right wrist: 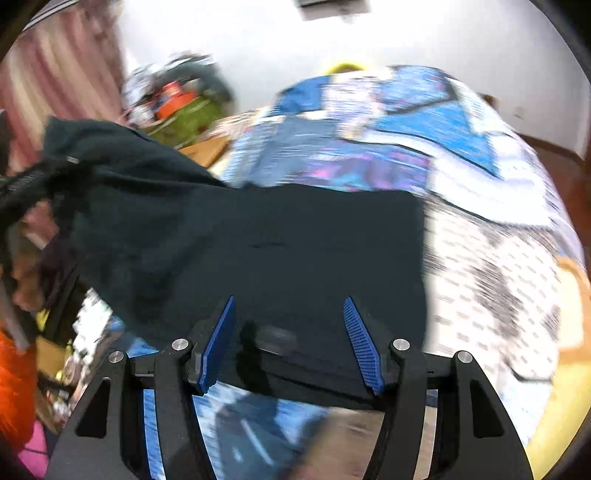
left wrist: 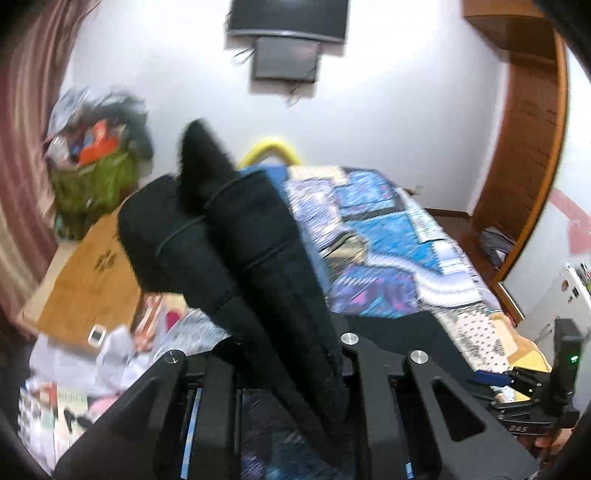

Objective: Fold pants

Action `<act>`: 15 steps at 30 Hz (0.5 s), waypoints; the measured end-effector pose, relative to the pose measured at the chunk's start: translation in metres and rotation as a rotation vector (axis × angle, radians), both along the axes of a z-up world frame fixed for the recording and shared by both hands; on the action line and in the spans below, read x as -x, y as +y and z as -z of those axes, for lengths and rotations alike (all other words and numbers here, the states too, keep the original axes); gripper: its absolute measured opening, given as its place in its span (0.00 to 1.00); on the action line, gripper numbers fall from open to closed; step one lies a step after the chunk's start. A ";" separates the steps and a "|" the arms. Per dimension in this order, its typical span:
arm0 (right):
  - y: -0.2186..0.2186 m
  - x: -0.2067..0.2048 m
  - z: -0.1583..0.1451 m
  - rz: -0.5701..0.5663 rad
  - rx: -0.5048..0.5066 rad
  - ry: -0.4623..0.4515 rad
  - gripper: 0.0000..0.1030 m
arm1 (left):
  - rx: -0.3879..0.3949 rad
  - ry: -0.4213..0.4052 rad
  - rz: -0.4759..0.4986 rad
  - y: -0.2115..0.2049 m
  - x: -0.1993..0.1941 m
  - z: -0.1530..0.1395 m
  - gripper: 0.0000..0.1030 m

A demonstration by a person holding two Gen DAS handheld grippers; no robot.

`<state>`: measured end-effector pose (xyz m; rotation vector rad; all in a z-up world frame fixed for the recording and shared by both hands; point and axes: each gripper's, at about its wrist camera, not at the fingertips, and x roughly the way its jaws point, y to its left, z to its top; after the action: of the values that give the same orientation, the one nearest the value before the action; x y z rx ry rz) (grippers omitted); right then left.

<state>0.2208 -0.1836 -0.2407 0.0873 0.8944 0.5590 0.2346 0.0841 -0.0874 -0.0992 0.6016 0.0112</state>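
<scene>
A bedroom seen from over my claw

Ahead of my claw runs a bed under a blue and white patchwork quilt [left wrist: 388,236], reaching back to a plain white wall [left wrist: 388,110] with a dark screen [left wrist: 288,16] mounted high on it. Off to the left hangs a pink striped curtain [left wrist: 26,129], with a heaped green basket [left wrist: 96,181] and a wooden board [left wrist: 85,280] below it. To the right stands a wooden cabinet [left wrist: 524,155].

Pants [right wrist: 258,240] lie on the quilt [right wrist: 480,258] — one end raised at left.
</scene>
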 end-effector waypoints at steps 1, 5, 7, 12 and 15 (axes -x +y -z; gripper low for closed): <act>-0.007 -0.001 0.004 0.017 0.012 0.009 0.55 | -0.005 -0.010 0.022 -0.011 -0.003 -0.004 0.14; -0.020 0.004 0.019 0.018 0.034 0.041 0.57 | -0.006 -0.020 0.119 -0.052 -0.018 -0.007 0.12; -0.022 0.005 0.022 0.018 0.014 0.043 0.57 | 0.007 -0.005 0.165 -0.069 -0.024 -0.003 0.12; -0.027 0.004 0.021 0.018 -0.017 0.058 0.57 | 0.054 0.123 0.335 -0.119 -0.040 0.025 0.12; -0.028 0.009 0.020 0.008 -0.015 0.057 0.57 | 0.069 0.276 0.409 -0.145 -0.052 0.056 0.12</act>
<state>0.2117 -0.2119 -0.2604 0.1205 0.9452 0.5579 0.2870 -0.0610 -0.1436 -0.0405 0.8894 -0.3976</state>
